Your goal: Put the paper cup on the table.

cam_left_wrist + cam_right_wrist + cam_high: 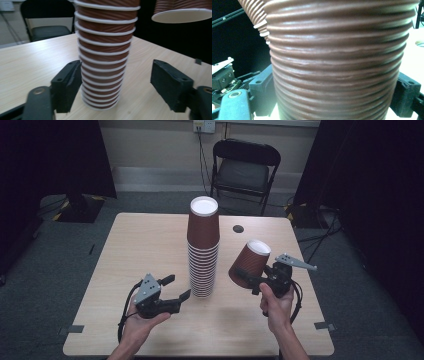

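Right gripper (246, 277): jaws closed on the ribbed wall of a single brown paper cup (250, 262), one pad on each side near its open end; the cup is inverted and tilted, white base uppermost and leaning away from the hand, clear of the table (150, 240). The grip across the wall probably keeps the mouth free so the cup can drop over another. Left gripper (174, 287): jaws spread wide and empty, no pad pressing on anything; in the left gripper view the near pad (67, 86) sits just beside the lowest rims and the far pad (171, 83) stands well apart. Between and just ahead of those jaws: the stack of cups (203, 247), inverted and nested, upright on the table, white base on top. The open jaws flanking its foot look placed to steady the column, judged as preparation for adding the held cup. Beyond the stack, past both grippers: a dark round grommet (238, 228) in the tabletop and a black folding chair (245, 170).
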